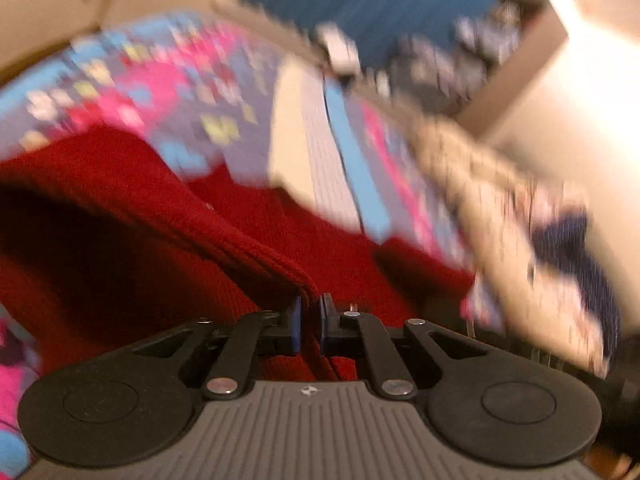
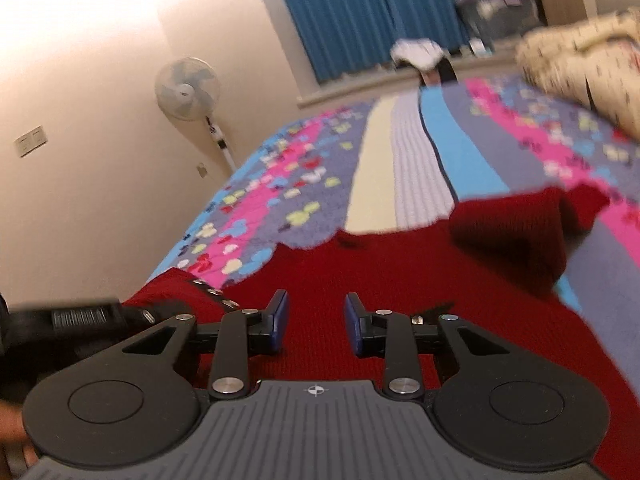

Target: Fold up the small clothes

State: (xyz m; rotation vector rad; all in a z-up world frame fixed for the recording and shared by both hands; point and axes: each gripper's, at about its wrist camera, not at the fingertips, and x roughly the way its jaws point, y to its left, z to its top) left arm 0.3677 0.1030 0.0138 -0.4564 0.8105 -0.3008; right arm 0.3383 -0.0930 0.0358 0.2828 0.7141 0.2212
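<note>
A bed covered by a patterned bedspread (image 2: 460,152) in blue, pink, grey and cream stripes fills most of both views. Blue curtains (image 2: 360,12) hang at the far wall, and a white standing fan (image 2: 187,89) is seen at the left of the right wrist view. A cream, speckled bundle of bedding (image 2: 580,64) lies at the far right of the bed.

A red knitted garment (image 2: 360,280) is spread across the bedspread, directly under both grippers. In the right wrist view a sleeve or corner (image 2: 516,232) is seen already turned over and standing up in a loose hump at the right.

In the left wrist view, which is heavily blurred, the left gripper (image 1: 310,326) is shown with its jaws nearly together, pinching a ribbed edge of the red knit; a fold of cloth is lifted up from it.

The right gripper (image 2: 316,324) is shown with its jaws partly apart and nothing between them, hovering just over the flat red cloth.

Risks, as judged: the pinch is taken on a thin edge only, so the knit could slip out during a fast carry. With the body of the garment left unpinned, the whole piece could be dragged and bunched, and the fold could land crooked.
</note>
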